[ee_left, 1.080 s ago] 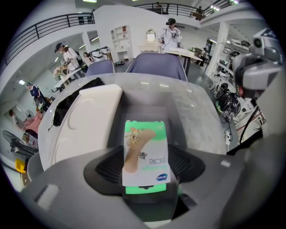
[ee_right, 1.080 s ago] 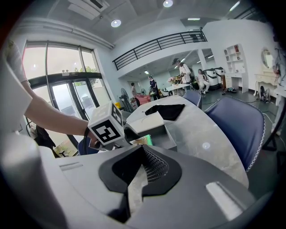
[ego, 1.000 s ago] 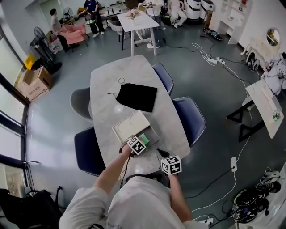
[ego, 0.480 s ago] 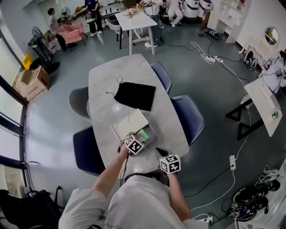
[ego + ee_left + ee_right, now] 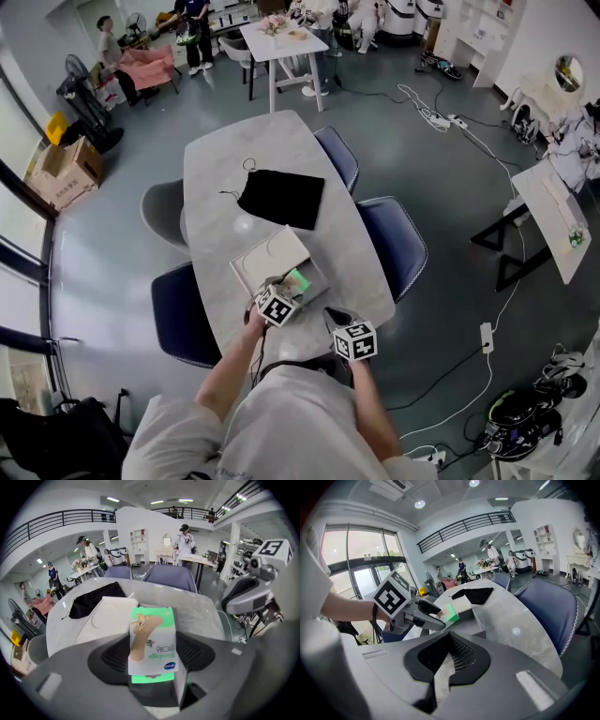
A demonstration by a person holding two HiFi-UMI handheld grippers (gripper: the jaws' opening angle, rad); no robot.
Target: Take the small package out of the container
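Note:
The small package (image 5: pixel 152 644) is a green and white bandage box, and my left gripper (image 5: pixel 152 656) is shut on it, holding it just above the table. In the head view the package (image 5: pixel 298 280) shows over the grey open container (image 5: pixel 319 273), with the left gripper (image 5: pixel 289 289) behind it. From the right gripper view the package (image 5: pixel 451 612) sticks out of the left gripper's fingers (image 5: pixel 429 618) above the container (image 5: pixel 476 618). My right gripper (image 5: pixel 445 667) hangs near the table's front edge, jaws together, holding nothing; the head view shows this right gripper (image 5: pixel 336 321) to the container's right.
A white lid (image 5: pixel 267 261) lies against the container's far-left side. A black drawstring pouch (image 5: pixel 281 198) rests further up the marble table (image 5: pixel 225 159). Blue chairs (image 5: pixel 394 242) flank the table. People stand far off at the back.
The left gripper, still holding the package, has shifted slightly left and back toward me. The right gripper has barely moved.

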